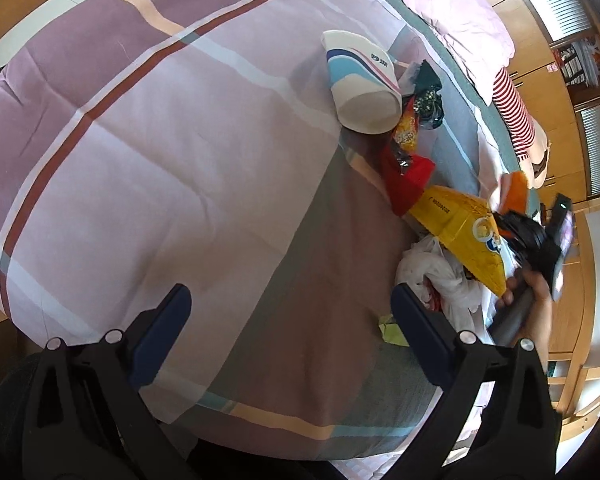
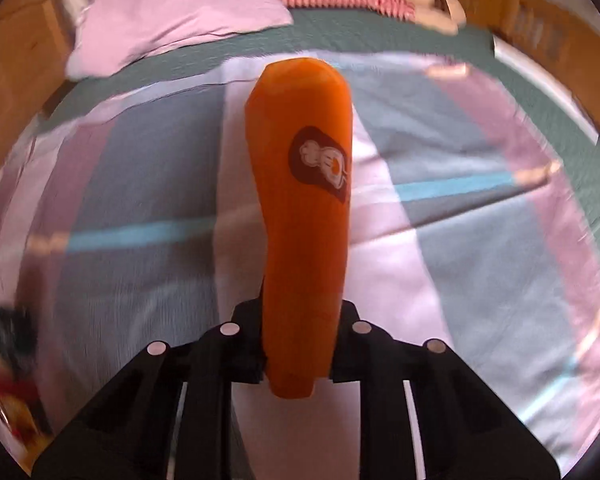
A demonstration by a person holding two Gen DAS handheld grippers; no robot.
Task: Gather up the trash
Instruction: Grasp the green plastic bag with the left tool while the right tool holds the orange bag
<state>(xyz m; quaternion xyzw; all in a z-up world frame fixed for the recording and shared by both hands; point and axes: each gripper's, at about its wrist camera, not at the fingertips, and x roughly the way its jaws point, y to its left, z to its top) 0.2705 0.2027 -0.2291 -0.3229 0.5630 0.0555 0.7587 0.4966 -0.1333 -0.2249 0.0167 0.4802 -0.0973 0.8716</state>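
Going from the left, we see the left gripper (image 1: 290,340) hanging over the patchwork lilac and grey quilted bed (image 1: 140,152) with its blue-padded jaws spread wide and nothing between them. Beyond it the trash lies strung along the bed: a white paper cup with blue and pink stripes (image 1: 360,84) on its side, a small orange snack packet (image 1: 406,132), a crumpled red wrapper (image 1: 404,180), a large yellow crisp bag (image 1: 460,232) and a white plastic carrier bag (image 1: 440,276). We judge all of these light, thin and easily crushed, the foil ones slippery, so a pinch on a flat edge or a crimped seam should serve best. Further right, the right gripper (image 2: 300,360) has its jaws pressed together on the lower end of a flat orange packet with a brown cartoon logo (image 2: 304,208), which stands stiffly upright above the bed, so it seems light enough to hold its shape from one end.
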